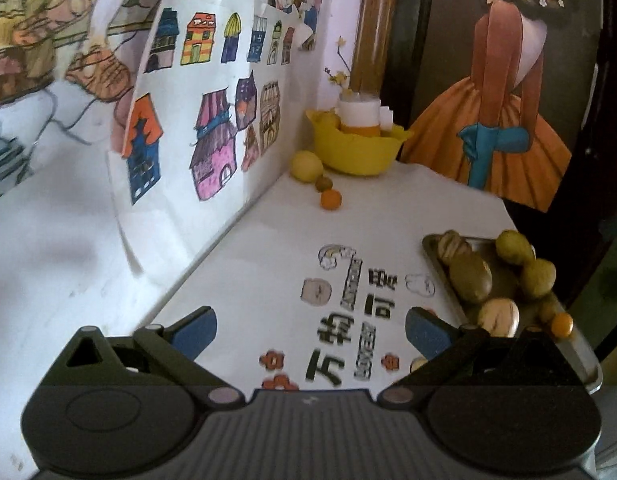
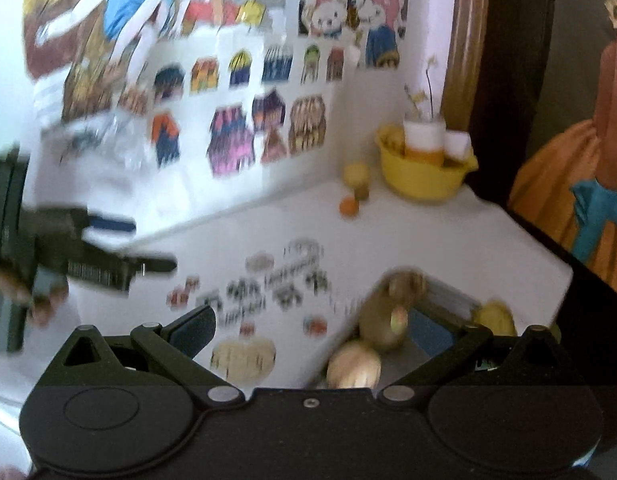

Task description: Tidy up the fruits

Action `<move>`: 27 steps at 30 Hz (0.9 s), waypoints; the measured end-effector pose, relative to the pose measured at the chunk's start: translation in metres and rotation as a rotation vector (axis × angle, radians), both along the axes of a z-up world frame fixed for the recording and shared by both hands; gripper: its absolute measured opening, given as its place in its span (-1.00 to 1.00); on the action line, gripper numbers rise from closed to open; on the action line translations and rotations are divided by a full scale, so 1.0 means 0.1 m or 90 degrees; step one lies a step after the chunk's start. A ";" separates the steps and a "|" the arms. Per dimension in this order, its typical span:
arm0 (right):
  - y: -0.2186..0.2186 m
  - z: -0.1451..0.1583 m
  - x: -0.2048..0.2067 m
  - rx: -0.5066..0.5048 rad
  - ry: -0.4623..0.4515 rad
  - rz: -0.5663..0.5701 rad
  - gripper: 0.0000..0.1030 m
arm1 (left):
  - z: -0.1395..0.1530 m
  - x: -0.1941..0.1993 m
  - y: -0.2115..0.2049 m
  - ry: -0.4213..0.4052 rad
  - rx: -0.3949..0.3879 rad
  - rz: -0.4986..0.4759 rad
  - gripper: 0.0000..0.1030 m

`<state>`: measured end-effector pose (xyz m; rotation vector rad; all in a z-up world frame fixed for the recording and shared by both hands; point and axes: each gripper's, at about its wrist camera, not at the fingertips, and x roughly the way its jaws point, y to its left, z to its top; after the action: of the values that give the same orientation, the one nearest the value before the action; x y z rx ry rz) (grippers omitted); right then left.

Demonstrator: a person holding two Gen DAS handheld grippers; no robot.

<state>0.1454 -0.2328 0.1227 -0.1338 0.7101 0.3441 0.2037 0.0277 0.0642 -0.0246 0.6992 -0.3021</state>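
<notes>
A metal tray (image 1: 436,258) at the table's right edge holds several green, tan and orange fruits (image 1: 470,278). Near the far wall a yellow fruit (image 1: 306,165), a small green one (image 1: 323,183) and a small orange one (image 1: 331,199) lie loose beside a yellow bowl (image 1: 358,152). My left gripper (image 1: 310,334) hovers open and empty over the printed tablecloth, left of the tray. In the blurred right wrist view my right gripper (image 2: 320,332) is open over the tray's near corner (image 2: 448,296), above a green fruit (image 2: 382,328) and a tan one (image 2: 354,366). The left gripper (image 2: 120,240) shows at the left.
The yellow bowl (image 2: 422,178) holds a white and orange container (image 1: 360,114) with a flower sprig and a yellow fruit. Drawings of houses hang on the wall (image 1: 204,120) to the left. A poster of a figure in an orange dress (image 1: 496,120) leans at the back right.
</notes>
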 end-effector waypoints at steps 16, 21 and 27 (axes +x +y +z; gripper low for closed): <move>-0.26 0.06 1.66 0.057 0.023 -0.076 0.99 | -0.20 0.85 -0.34 -0.031 0.012 -0.022 0.99; -0.22 -0.08 2.05 0.065 -0.005 -0.073 0.99 | -0.28 1.14 -0.54 -0.066 0.012 -0.033 0.99; -0.14 -0.38 2.69 0.098 0.001 -0.073 0.99 | -0.50 1.54 -0.75 -0.085 0.014 -0.029 0.99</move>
<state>0.4148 -0.2467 0.0847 0.0521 0.6867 0.2880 0.3574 -0.0471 0.0147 0.0327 0.5719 -0.3364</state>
